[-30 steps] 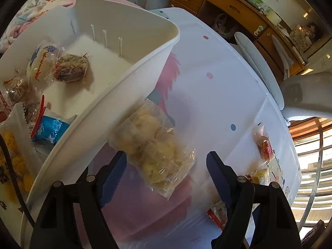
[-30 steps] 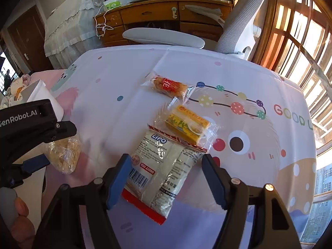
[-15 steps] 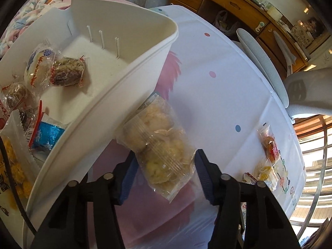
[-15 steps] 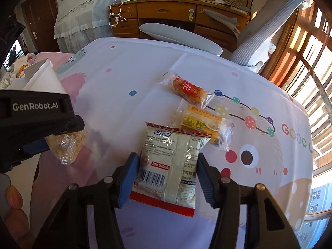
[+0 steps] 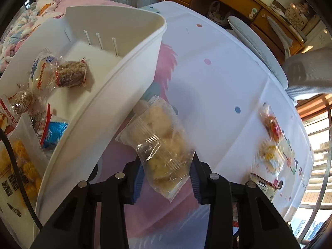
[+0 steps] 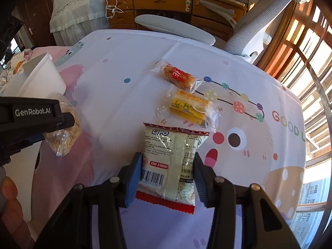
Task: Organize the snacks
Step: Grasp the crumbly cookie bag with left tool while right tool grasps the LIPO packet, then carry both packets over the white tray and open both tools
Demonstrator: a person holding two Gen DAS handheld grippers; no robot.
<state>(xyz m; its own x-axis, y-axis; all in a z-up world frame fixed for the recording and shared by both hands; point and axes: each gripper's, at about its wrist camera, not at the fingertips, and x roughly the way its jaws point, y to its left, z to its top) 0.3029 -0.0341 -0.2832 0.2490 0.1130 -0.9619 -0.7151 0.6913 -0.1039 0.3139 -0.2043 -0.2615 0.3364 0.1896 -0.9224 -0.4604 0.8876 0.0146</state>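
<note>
My left gripper [image 5: 167,175] is shut on a clear bag of pale yellow cookies [image 5: 159,141] and holds it above the tablecloth, next to the white bin [image 5: 116,87]. The bin holds several wrapped snacks [image 5: 70,73]. My right gripper [image 6: 167,176] is shut on a white LiPO cracker pack with red edges [image 6: 169,164]. A yellow boxed snack in clear wrap [image 6: 188,109] and a red-labelled pastry [image 6: 178,77] lie on the cloth just beyond it. The left gripper and its cookie bag [image 6: 62,132] show at the left of the right wrist view.
The table has a white and pink cartoon cloth [image 6: 116,95]. A grey office chair [image 6: 249,33] and a wooden dresser [image 6: 166,2] stand beyond the far edge. Windows run along the right. The white bin's corner [image 6: 39,76] is at the left.
Both grippers closed from open: the left onto the cookie bag, the right onto the LiPO pack. The cookie bag has lifted off the cloth, and the LiPO pack has turned upright between the fingers.
</note>
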